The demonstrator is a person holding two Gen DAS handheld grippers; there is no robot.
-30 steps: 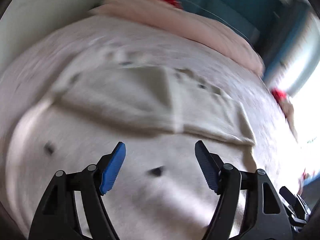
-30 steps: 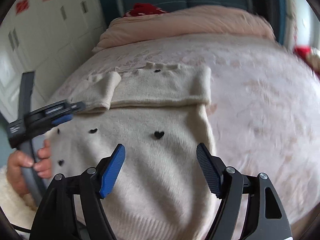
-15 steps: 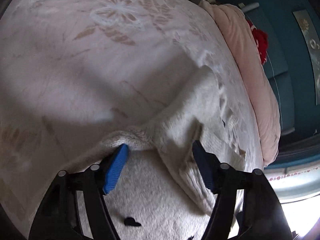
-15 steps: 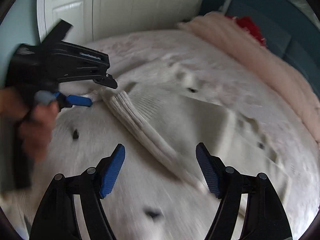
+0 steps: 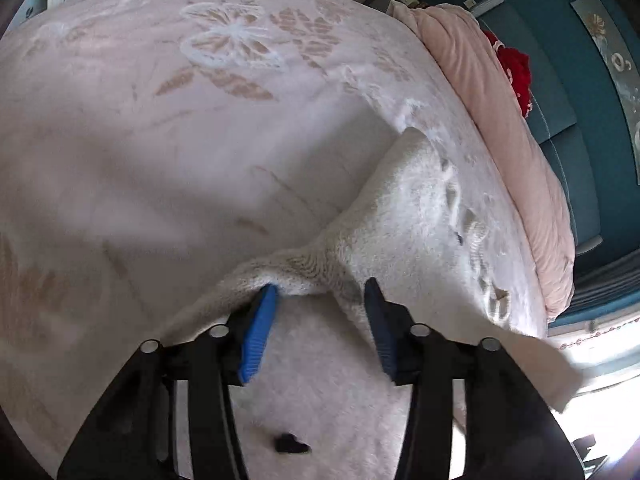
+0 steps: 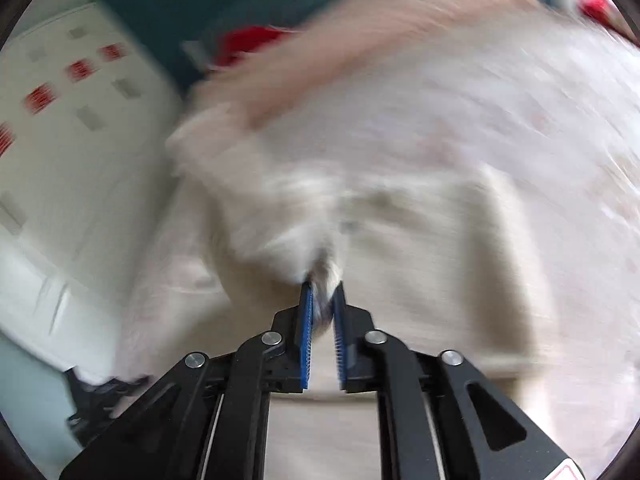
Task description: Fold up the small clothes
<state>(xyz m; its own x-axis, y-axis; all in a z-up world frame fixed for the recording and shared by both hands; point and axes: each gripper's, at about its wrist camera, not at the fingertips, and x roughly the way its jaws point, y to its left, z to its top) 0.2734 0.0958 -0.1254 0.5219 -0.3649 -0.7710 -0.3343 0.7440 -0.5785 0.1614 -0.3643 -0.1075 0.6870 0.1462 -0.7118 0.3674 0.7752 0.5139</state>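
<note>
While lying on the bed, the garment is gripped at one point and touched at another.

Garment: a cream fuzzy knitted sweater (image 5: pixel 404 240) with small black heart shapes (image 5: pixel 291 444), spread on a pale pink bedspread (image 5: pixel 160 128) patterned with flowers and a butterfly.

Left hand-held gripper (image 5: pixel 318 300): its blue pads (image 5: pixel 258 332) stand apart; the left pad tip sits under a raised ribbed edge of the sweater, the right pad rests against the knit.

Right hand-held gripper (image 6: pixel 323 300): blue pads nearly together, clamped on a pinch of the cream knit, which bunches up from between them.

Surroundings: a pink folded quilt (image 5: pixel 516 152) and something red (image 5: pixel 516 72) lie at the head of the bed, against a teal wall (image 5: pixel 568 40); white cupboard doors (image 6: pixel 72 152) carry red marks.

Hard to make out: the right wrist view is heavily blurred, so sweater edges and folds there are unclear. The sweater's lower part is cut off behind the gripper frames.

Writing: the red marks are too blurred to read.
</note>
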